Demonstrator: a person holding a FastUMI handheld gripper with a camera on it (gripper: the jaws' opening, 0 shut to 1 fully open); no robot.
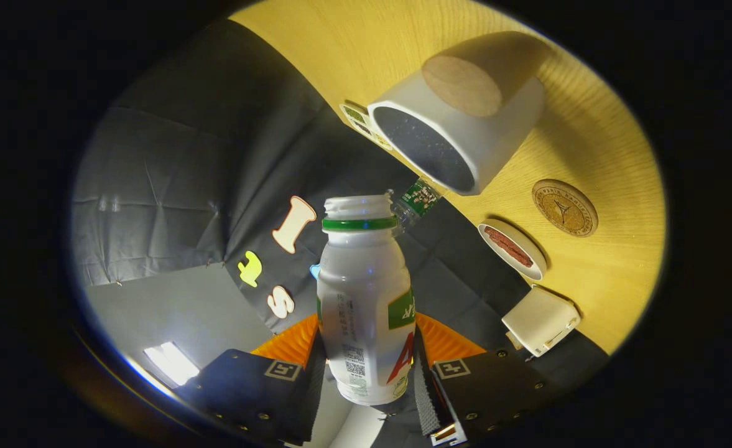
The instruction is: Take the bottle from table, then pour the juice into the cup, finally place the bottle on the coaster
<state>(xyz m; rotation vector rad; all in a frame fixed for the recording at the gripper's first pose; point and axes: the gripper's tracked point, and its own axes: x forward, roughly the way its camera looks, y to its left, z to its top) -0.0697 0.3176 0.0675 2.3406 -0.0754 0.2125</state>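
Jaws (366,367) clamp the uncapped white bottle (366,305) on both sides; its open mouth points toward the grey cup (465,130) on the tabletop (608,249); cork coaster (565,208) lies beside the cup.

Black cloth wall (173,162) behind yellow wooden table (596,143).

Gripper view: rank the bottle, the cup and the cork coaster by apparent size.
1. Bottle, held between the claw fingers, looks largest, but it is nearest the camera.
2. Cup, close behind, so their real order is unsure.
3. Cork coaster, clearly smallest.
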